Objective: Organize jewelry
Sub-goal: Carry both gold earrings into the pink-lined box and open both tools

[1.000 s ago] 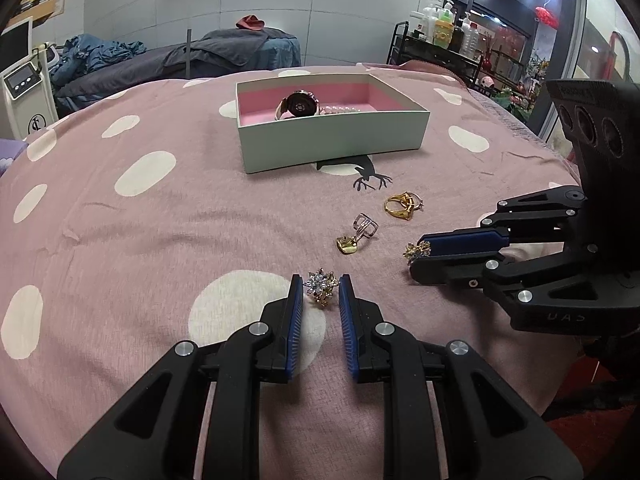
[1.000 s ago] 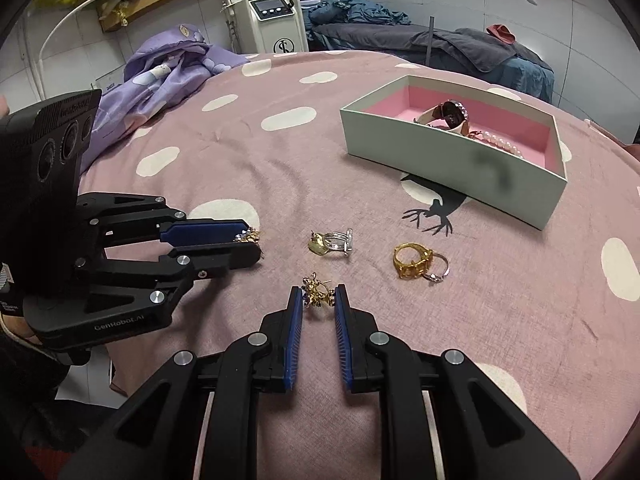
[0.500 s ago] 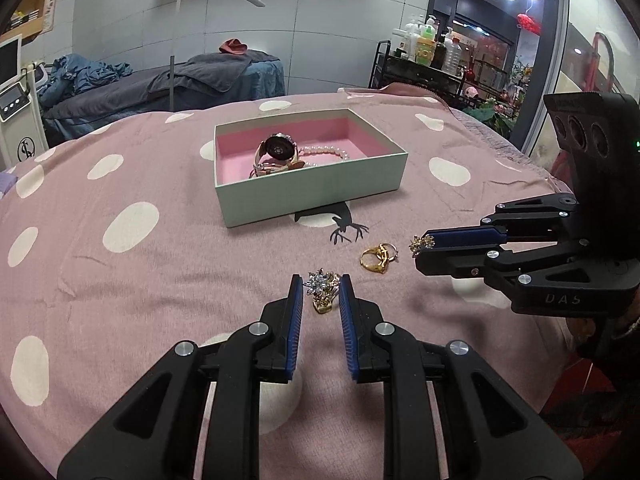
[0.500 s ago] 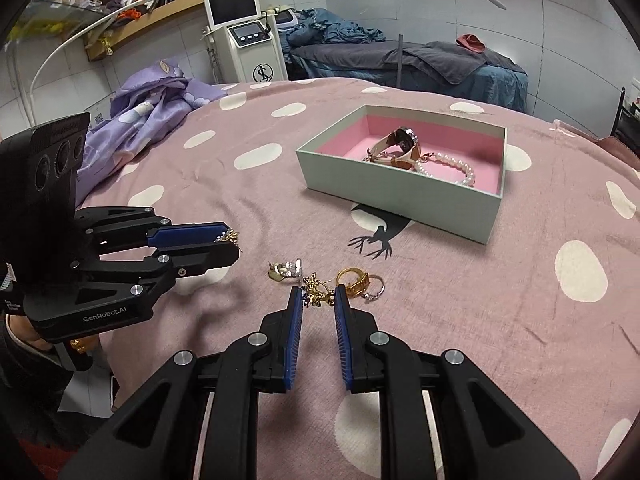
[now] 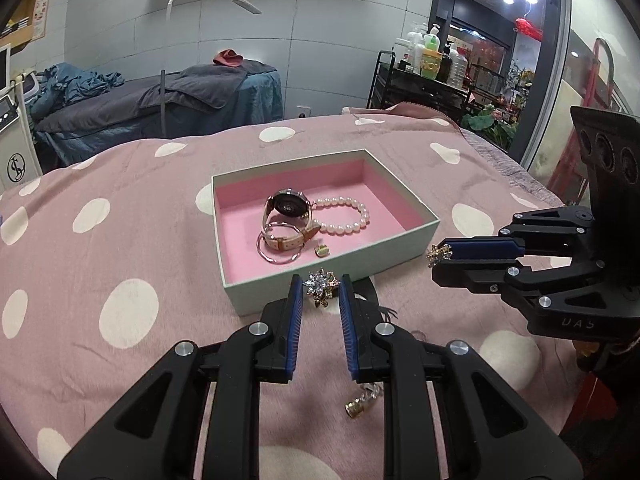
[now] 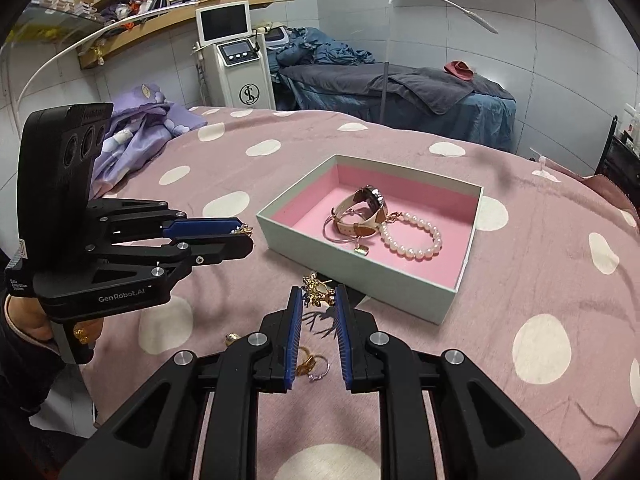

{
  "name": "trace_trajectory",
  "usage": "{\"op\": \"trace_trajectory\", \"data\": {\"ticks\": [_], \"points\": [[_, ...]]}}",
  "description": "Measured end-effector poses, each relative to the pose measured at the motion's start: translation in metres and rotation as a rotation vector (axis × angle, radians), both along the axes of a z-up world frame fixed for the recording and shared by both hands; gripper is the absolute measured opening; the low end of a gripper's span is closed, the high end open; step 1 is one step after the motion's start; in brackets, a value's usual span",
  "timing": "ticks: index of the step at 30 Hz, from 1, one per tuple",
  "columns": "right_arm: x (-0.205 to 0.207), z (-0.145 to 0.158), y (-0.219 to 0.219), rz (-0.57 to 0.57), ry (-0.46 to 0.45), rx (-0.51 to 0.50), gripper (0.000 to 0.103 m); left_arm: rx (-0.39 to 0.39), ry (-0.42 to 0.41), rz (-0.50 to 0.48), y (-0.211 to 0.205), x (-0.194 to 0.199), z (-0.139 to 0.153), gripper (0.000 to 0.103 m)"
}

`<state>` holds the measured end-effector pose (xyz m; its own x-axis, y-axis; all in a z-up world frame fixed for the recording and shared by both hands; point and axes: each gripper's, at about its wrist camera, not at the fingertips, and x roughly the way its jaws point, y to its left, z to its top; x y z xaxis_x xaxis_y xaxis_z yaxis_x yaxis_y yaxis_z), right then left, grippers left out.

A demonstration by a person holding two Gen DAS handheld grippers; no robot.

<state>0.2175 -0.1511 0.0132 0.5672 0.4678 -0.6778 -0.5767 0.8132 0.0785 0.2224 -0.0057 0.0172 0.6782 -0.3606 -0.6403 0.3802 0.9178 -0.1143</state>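
Here we see bare polka-dot blanket (image 5: 120, 240) around the pink-lined box (image 5: 404, 240), mid-frame. Our left gripper (image 5: 320, 286) pinches a crystal flower brooch (image 5: 320, 282) at its near edge; our right gripper (image 6: 316, 294) clamps a gold brooch (image 6: 314, 290).

Pink polka-dot blanket (image 5: 132, 240): soft matt cloth w/ a fuzzy nap. Pale green rectangular box (image 5: 332, 268): matt card, pink foam-like lining. White pearl bracelet (image 5: 348, 216): glossy, smooth beads. Round watch (image 5: 290, 204): shiny metal case, tan leather-look strap. Silver crystal flower brooch (image 5: 320, 282): sparkly, faceted. Black tools, left (image 5: 319, 292) & right (image 6: 316, 300): matt plastic, ribbed blue pads, bright metal screws.
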Motion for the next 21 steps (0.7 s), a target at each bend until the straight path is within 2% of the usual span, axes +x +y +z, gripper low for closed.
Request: {"op": "trace_trajectory", "data": {"ticks": [3, 7, 17, 21], "points": [[0.020, 0.002, 0.001, -0.013, 0.008, -0.012, 0.016, -0.005, 0.025, -0.011, -0.002, 0.023, 0.002, 0.019], [0.046, 0.000, 0.004, -0.025, 0.040, -0.025, 0.016, -0.029, 0.104, -0.034, -0.006, 0.058, -0.003, 0.019], [0.088, -0.018, 0.016, -0.038, 0.105, -0.104, 0.016, 0.074, 0.230, -0.056, -0.018, 0.098, -0.027, 0.019], [0.098, -0.028, 0.023, -0.040, 0.130, -0.144, 0.016, 0.090, 0.278, -0.068, -0.019, 0.108, -0.034, 0.019]]}}
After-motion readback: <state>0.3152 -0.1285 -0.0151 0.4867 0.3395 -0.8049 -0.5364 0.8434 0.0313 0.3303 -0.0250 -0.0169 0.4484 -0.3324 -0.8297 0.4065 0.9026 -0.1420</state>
